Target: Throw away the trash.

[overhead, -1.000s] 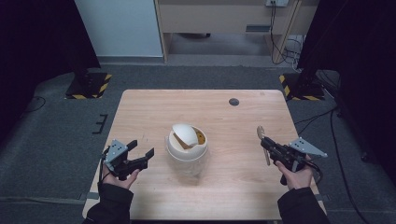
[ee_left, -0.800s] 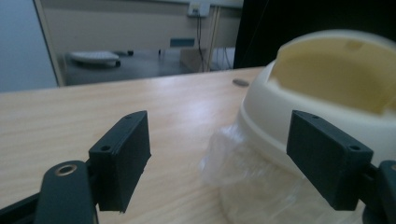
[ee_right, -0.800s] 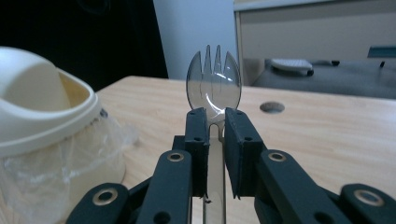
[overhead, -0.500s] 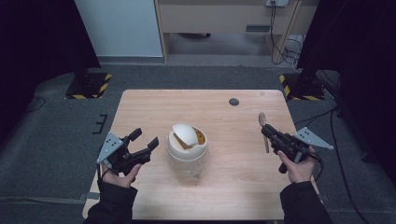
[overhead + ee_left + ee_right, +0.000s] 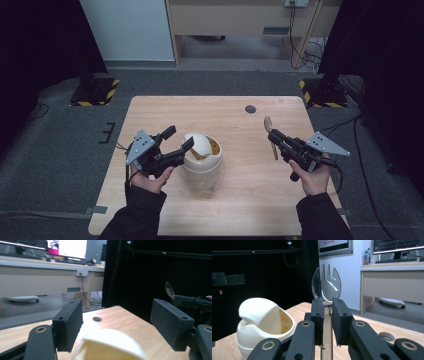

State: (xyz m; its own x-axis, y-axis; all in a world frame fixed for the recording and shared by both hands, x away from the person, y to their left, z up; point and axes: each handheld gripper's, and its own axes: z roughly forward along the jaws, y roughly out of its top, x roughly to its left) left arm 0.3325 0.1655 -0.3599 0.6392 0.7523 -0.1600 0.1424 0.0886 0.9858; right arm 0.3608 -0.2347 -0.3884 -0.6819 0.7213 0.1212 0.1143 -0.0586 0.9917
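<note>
A cream bin (image 5: 202, 161) with a domed swing lid stands mid-table; the lid is tilted, showing a gap on its right. My left gripper (image 5: 179, 138) is open at the bin's left side, one jaw close to the lid. In the left gripper view the jaws (image 5: 120, 325) stand wide apart above the lid (image 5: 110, 345). My right gripper (image 5: 275, 136), held to the right of the bin, is shut on a clear plastic spork (image 5: 268, 123). The spork (image 5: 327, 287) stands upright between the jaws, with the bin (image 5: 262, 320) beyond to the left.
The wooden table (image 5: 230, 110) has a small round hole (image 5: 250, 109) near its far edge. Bare wood lies in front of and behind the bin. Grey floor surrounds the table, and a desk with cables stands at the back.
My left gripper has moved right and forward, up to the bin's lid, staying open. My right gripper has carried the spork forward and slightly left.
</note>
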